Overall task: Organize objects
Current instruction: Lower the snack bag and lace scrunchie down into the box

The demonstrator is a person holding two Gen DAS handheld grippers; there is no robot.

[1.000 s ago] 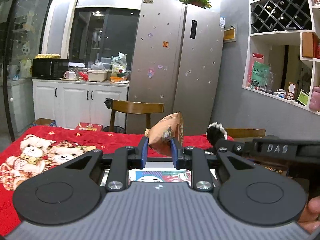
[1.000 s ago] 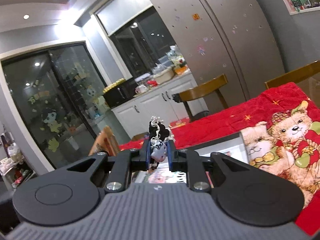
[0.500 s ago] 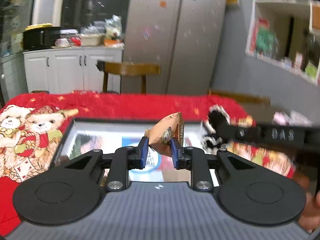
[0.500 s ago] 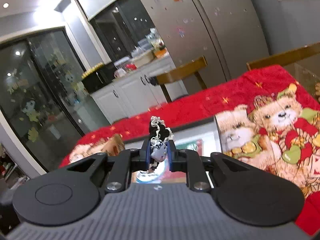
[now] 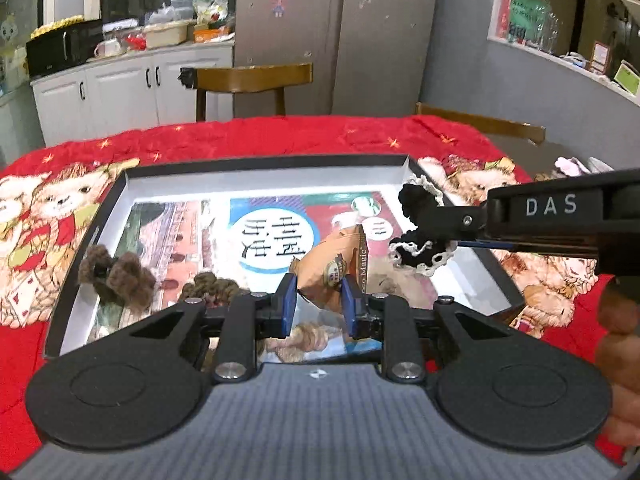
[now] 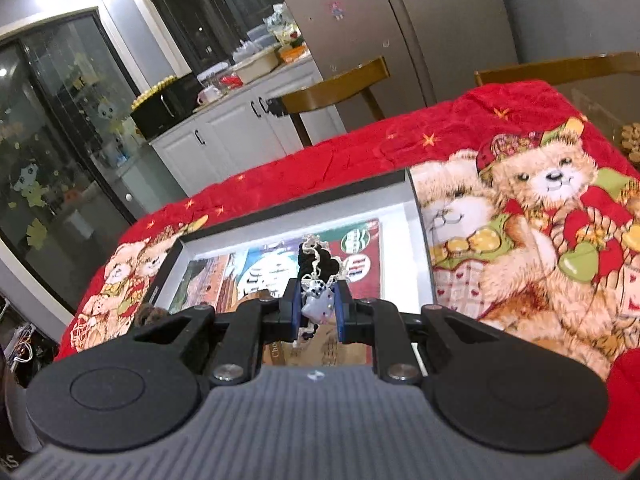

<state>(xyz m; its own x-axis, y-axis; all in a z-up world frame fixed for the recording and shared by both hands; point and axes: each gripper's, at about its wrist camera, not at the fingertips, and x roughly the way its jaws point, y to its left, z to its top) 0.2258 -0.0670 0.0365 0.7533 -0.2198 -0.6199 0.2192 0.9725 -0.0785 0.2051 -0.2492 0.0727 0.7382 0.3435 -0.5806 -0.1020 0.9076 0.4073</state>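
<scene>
My left gripper (image 5: 318, 306) is shut on an orange-brown snack packet (image 5: 334, 264) and holds it above the open black-rimmed box (image 5: 260, 166). My right gripper (image 6: 316, 314) is shut on a black scrunchie with white lace trim (image 6: 318, 264), also above the box (image 6: 296, 196). In the left wrist view the right gripper comes in from the right with the scrunchie (image 5: 420, 226) over the box's right side. Brown fuzzy scrunchies (image 5: 116, 276) lie in the box at the left.
The box lies on a red teddy-bear tablecloth (image 5: 280, 136). Wooden chairs (image 5: 250, 78) stand behind the table. A fridge (image 5: 340, 32) and white cabinets (image 5: 120, 92) are at the back. A small pale thing (image 5: 572, 166) lies at the table's right edge.
Both grippers have tilted down and come over the box, each still gripping its item. The box's inside now shows in both views.
</scene>
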